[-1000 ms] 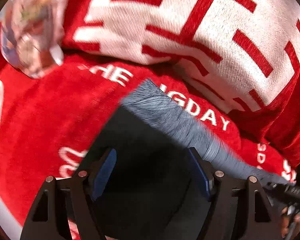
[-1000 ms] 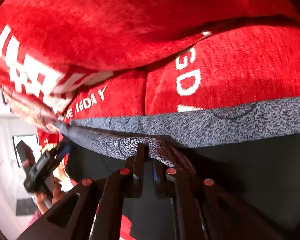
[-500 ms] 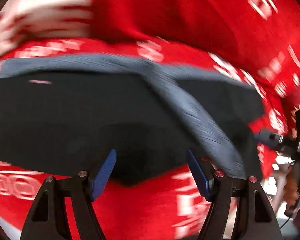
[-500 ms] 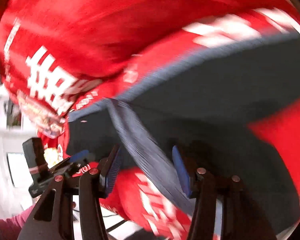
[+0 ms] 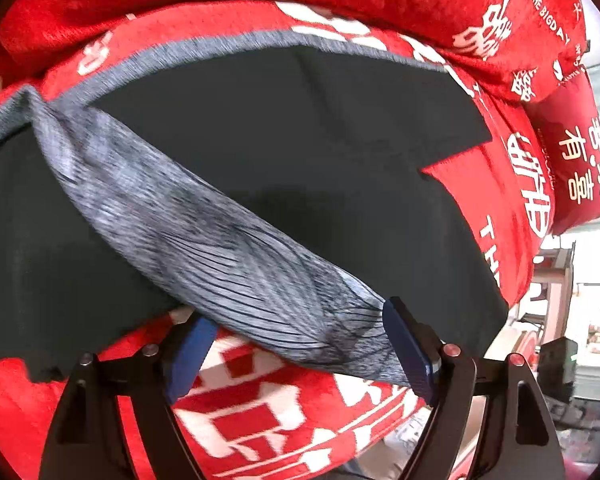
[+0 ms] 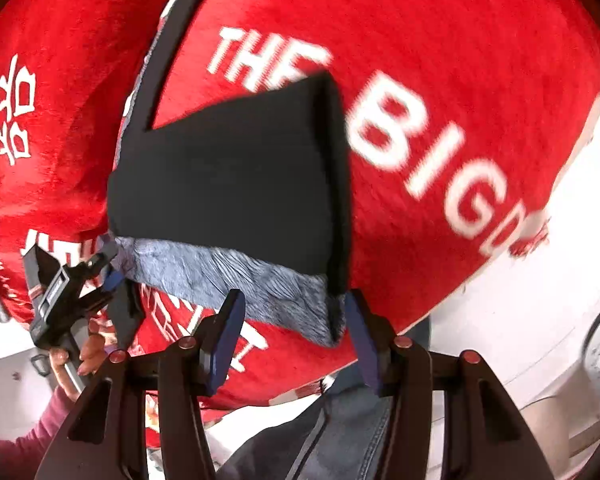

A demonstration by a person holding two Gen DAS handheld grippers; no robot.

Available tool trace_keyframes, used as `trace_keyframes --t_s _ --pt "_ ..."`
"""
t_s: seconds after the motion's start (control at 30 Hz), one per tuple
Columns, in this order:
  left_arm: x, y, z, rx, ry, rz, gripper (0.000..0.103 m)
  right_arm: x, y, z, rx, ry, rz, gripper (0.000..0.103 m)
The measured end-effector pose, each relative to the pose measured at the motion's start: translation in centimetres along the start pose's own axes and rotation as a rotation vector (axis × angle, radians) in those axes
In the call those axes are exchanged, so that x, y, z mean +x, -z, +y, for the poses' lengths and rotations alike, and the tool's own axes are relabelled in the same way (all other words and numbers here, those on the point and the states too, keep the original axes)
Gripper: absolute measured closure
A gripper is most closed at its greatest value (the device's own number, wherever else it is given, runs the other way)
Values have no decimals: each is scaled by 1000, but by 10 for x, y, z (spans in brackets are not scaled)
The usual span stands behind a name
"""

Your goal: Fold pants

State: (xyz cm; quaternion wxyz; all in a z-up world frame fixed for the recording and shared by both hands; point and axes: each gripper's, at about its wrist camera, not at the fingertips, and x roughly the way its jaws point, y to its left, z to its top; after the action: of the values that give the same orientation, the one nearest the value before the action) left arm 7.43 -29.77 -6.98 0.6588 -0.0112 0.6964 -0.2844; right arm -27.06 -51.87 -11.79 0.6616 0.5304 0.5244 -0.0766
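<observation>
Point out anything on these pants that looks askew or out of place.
The grey waistband of the dark pants runs diagonally across the fabric in the left wrist view, twisted rather than flat. It lies between the open left claw and in front of the open right claw. Otherwise nothing on the red blanket looks odd.

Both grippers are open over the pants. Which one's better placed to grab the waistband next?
Probably left. The waistband runs right between the open fingers of the left gripper, but lies just beyond the tips of the right gripper.
</observation>
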Motion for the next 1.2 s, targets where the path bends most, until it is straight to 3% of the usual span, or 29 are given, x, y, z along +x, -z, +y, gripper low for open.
trace_keyframes --t_s 0.03,0.1,0.13,0.2,0.37,0.6,0.73,0.77,0.8,0.83,0.97,1.03,1.07,1.1,1.13,1.2 --pt "4 -1 -2 -7 7 11 20 4 2 -4 5 -18 4 47" --pt "9 0 -7 -14 6 21 26 10 3 -10 29 -57 14 69" --pt "9 -1 -10 -11 4 18 45 10 4 -11 41 -80 14 85" --pt "7 -5 -18 -2 9 20 55 1 2 -4 53 -154 -1 87" --pt "-26 -29 -34 -12 55 -43 55 -41 -32 40 -40 -242 -57 88" --pt "-44 -112 -50 -35 10 -138 55 -70 -168 124 -182 -255 -133 88" --pt "-32 -160 -50 -67 -63 -132 53 -64 -241 163 -268 -197 -121 88" --pt "-30 -167 -49 -69 -96 -135 49 -57 -256 171 -283 -174 -111 88" --pt "-31 -170 -46 -63 -131 -146 33 -49 -270 179 -302 -141 -98 88" --pt "-35 -173 -43 -49 -167 -161 29 -39 -285 187 -318 -106 -88 88" --pt "-47 -179 -39 -14 -185 -144 29 -12 -324 200 -350 -11 -50 88" --pt "-57 -175 -34 -2 -224 -174 19 1 -336 203 -354 42 -45 82" --pt "-59 -171 -29 -4 -253 -188 19 2 -339 205 -359 79 -72 71" --pt "-58 -167 -24 -13 -278 -186 19 0 -341 206 -356 94 -104 49" --pt "-55 -163 -19 -23 -293 -174 19 -5 -342 206 -348 97 -134 40" --pt "-44 -150 -7 -60 -323 -140 19 -24 -334 204 -344 106 -212 37"
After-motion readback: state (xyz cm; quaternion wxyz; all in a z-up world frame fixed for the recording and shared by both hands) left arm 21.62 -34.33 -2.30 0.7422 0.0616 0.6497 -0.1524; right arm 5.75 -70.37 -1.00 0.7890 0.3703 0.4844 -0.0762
